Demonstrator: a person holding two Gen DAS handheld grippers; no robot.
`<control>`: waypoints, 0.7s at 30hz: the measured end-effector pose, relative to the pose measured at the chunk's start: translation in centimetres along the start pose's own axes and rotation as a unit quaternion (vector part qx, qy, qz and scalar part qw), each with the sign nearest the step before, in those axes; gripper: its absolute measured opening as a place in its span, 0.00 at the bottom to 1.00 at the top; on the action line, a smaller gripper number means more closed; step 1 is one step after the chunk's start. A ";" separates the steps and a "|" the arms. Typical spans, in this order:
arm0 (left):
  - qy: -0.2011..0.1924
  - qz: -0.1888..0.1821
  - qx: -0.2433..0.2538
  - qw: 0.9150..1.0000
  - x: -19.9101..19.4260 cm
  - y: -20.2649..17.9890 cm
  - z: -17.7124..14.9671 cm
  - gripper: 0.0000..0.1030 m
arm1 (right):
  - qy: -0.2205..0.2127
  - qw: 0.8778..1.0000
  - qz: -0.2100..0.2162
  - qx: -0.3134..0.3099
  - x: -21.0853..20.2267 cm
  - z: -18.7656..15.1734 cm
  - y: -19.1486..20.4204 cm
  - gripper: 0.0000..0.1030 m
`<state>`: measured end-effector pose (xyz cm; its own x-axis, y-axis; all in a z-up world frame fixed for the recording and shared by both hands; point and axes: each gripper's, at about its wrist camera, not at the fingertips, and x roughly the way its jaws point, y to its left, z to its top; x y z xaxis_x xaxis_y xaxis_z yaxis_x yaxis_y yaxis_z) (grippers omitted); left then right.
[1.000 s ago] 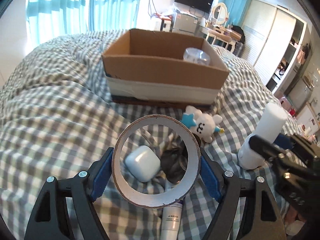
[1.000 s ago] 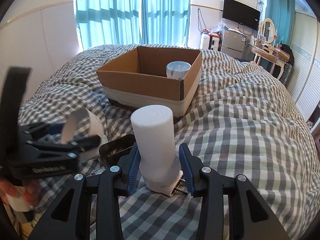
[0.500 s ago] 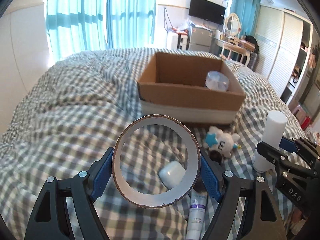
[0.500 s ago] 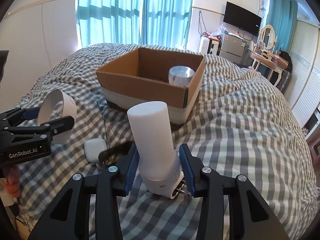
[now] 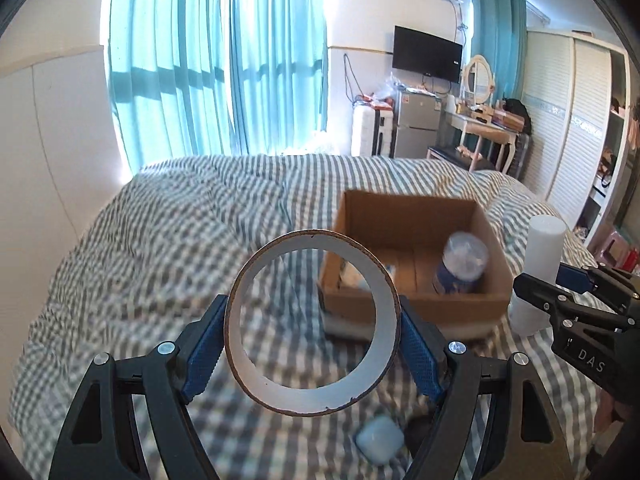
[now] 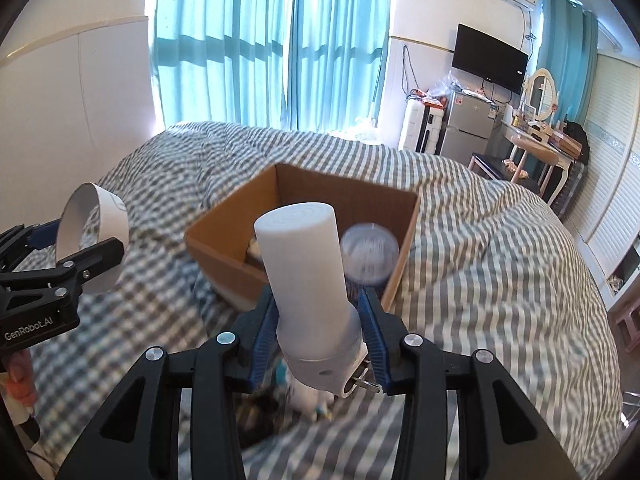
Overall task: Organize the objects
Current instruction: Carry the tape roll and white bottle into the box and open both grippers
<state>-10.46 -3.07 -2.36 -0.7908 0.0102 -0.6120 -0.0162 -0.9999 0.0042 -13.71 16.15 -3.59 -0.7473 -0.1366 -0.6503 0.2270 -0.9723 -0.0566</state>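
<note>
Checked bed drops away; left gripper clamps tape ring, right gripper grips white cylinder, both lifted toward cardboard box.

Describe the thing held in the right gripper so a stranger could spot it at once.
On the checked bed, just in front of the open cardboard box, the right gripper is shut on a white cylinder lamp. Unlike the hollow tape ring in the left gripper, it is solid, with plug prongs at its base.

home bedroom: checked duvet bed below jaws; beyond them teal curtains, wall TV, vanity mirror, wardrobe.
</note>
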 end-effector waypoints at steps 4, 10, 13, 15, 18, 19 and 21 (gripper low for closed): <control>0.008 0.005 0.005 1.000 2.5 0.0 2.1 0.79 | -0.003 1.000 0.013 0.019 2.1 2.5 -1.0 0.39; 0.018 -0.007 0.017 1.000 7.2 -1.1 4.8 0.79 | 0.016 1.000 0.015 0.019 7.0 5.4 -2.1 0.39; 0.021 -0.014 0.034 0.999 9.6 -1.9 5.8 0.79 | 0.028 0.999 0.016 0.016 9.8 6.6 -2.7 0.40; 0.022 -0.020 0.046 0.998 11.4 -2.6 6.5 0.79 | 0.034 0.999 0.014 0.014 11.5 7.4 -3.1 0.40; 0.023 -0.027 0.066 0.997 13.9 -3.8 7.1 0.79 | 0.041 0.999 0.011 0.013 13.8 8.4 -3.7 0.40; 0.027 -0.025 0.073 0.997 14.7 -4.2 7.2 0.79 | 0.043 0.999 0.009 0.011 14.5 8.7 -3.9 0.40; 0.034 -0.027 0.081 0.996 16.1 -4.6 7.3 0.79 | 0.047 0.999 0.007 0.007 15.8 9.1 -4.2 0.40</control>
<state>-27.57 1.84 -6.43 -0.7425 0.0584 -0.6673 -0.1606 -0.9826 0.0928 -32.15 16.38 -6.79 -0.6821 -0.1323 -0.7192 0.2278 -0.9730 -0.0370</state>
